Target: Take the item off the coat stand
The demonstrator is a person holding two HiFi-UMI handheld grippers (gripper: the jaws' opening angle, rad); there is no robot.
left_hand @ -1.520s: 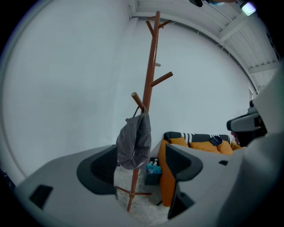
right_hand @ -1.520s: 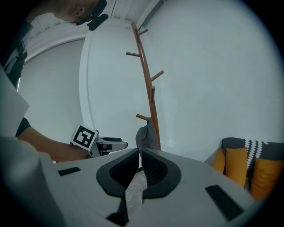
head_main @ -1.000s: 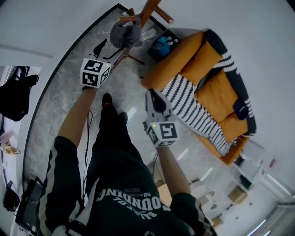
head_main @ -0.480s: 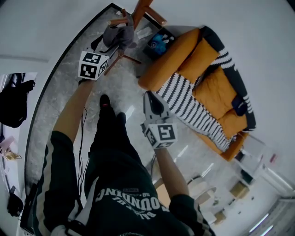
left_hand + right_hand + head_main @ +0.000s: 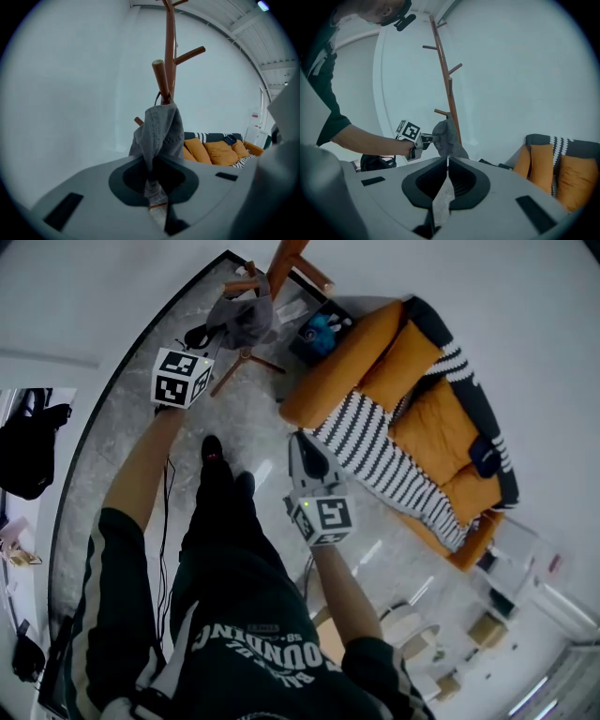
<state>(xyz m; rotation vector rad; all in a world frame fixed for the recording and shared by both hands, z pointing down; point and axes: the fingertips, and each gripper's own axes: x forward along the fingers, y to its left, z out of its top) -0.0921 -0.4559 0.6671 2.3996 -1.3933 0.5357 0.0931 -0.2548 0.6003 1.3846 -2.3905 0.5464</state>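
A grey garment [image 5: 242, 317] hangs on a peg of the wooden coat stand [image 5: 281, 266]. In the left gripper view its fabric [image 5: 159, 131] drops from the stand [image 5: 169, 56] straight into my left gripper [image 5: 157, 187], whose jaws are closing and pinch the cloth's lower end. The head view shows that gripper [image 5: 214, 336] stretched out to the garment's left side. The right gripper view shows the left gripper [image 5: 427, 138] touching the garment [image 5: 446, 137] beside the stand [image 5: 446, 79]. My right gripper [image 5: 447, 161] is shut on nothing and is held back, lower [image 5: 305, 442].
An orange sofa [image 5: 412, 399] with a striped blanket stands to the right of the stand. A dark box with a blue toy [image 5: 323, 329] lies by the stand's foot. A black bag [image 5: 28, 442] sits at the far left. The white wall runs just behind the stand.
My left arm has stretched farther out and left toward the coat stand, and its gripper now meets the garment. The right gripper has barely moved.
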